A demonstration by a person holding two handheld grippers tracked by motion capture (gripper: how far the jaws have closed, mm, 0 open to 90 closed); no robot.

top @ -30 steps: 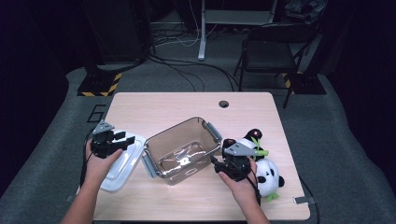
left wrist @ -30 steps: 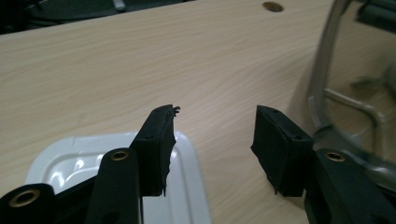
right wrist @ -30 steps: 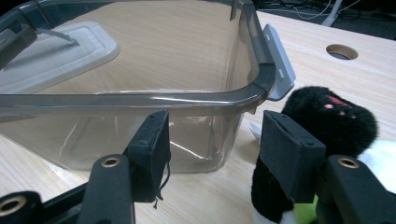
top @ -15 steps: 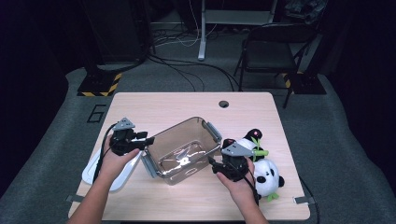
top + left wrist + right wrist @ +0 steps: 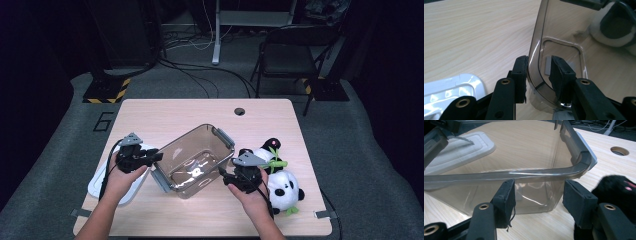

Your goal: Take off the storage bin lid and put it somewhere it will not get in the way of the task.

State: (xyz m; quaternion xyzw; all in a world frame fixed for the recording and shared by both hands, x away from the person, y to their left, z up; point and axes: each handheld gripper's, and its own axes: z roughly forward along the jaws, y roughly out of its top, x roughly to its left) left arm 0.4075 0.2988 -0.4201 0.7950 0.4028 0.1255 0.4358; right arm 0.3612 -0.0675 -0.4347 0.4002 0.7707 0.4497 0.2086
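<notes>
My left hand-held gripper [image 5: 537, 75] has just been closing and now pinches the near-left wall of the clear box [image 5: 197, 157], one pad outside, one inside. The box sits mid-counter [image 5: 165, 112], long axis running diagonally from my left hand toward the far right. My right hand-held gripper [image 5: 537, 200] stands spread, just short of the box's opposite end, the wall directly ahead and not yet between the pads. The white lid [image 5: 107, 182] lies left of the box, at the counter edge. The panda toy [image 5: 282, 187] lies close right of the box, which limits room there; beyond the box the counter is open.
</notes>
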